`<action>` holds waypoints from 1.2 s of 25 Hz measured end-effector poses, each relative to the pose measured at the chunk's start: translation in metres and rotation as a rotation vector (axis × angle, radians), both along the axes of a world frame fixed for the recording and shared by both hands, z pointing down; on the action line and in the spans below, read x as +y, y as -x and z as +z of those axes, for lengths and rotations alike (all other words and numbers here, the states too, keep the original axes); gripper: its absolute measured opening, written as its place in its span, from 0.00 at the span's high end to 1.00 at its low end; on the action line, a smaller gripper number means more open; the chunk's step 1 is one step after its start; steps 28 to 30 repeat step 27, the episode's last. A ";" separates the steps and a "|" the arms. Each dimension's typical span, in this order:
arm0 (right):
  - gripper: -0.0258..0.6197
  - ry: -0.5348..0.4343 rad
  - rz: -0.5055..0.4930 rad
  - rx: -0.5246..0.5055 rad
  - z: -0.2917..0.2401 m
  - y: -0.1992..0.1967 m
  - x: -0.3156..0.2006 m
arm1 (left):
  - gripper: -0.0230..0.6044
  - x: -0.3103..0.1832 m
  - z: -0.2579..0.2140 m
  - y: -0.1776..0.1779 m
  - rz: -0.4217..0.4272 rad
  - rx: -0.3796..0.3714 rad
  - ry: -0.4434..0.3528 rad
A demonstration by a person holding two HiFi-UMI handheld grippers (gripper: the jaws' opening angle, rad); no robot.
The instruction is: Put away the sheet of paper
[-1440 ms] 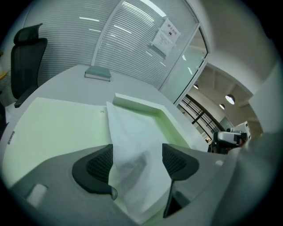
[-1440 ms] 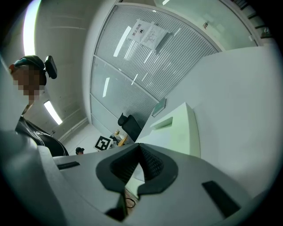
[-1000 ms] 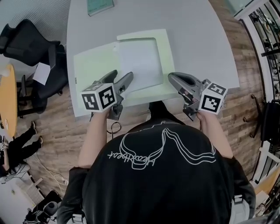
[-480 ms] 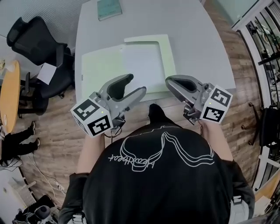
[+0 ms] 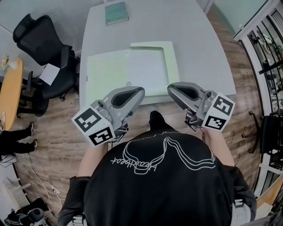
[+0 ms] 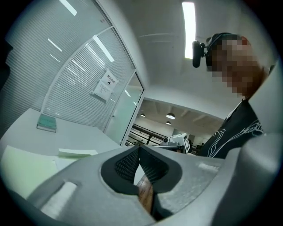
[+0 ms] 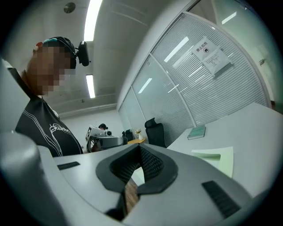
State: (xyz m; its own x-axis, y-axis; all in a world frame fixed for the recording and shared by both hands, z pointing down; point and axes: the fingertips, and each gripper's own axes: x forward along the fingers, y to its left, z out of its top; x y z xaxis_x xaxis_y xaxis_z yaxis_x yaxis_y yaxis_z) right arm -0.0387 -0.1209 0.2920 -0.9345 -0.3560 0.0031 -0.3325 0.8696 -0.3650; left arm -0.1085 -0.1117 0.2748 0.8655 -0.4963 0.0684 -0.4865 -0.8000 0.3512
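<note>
A white sheet of paper (image 5: pixel 146 68) lies on an opened pale green folder (image 5: pixel 104 75) on the grey table (image 5: pixel 199 48). Both grippers hover over the table's near edge, in front of the folder and apart from it. My left gripper (image 5: pixel 140 90) has just been closing and is now shut with nothing between its pads (image 6: pixel 128 165). My right gripper (image 5: pixel 170 87) is shut and empty too, and its pads (image 7: pixel 150 165) meet. The folder shows low in the left gripper view (image 6: pixel 26 161) and at the right in the right gripper view (image 7: pixel 216 160).
A teal book (image 5: pixel 116 12) lies at the table's far end. A black office chair (image 5: pixel 42 37) with a white paper (image 5: pixel 48 73) on it stands left of the table, with a round wooden table (image 5: pixel 9 97) beyond. Shelving (image 5: pixel 269 48) lines the right side.
The left gripper's jaws went from wide open to shut. Both grippers rose and turned, ending higher over the table's near edge.
</note>
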 end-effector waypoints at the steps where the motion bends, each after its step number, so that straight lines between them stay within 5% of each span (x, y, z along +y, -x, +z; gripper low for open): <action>1: 0.95 -0.011 0.005 0.009 -0.001 0.000 0.000 | 0.95 0.000 0.000 0.000 -0.001 0.002 0.000; 30: 0.95 -0.005 -0.009 0.036 0.005 0.008 0.009 | 0.95 0.008 0.014 0.001 -0.015 -0.002 0.040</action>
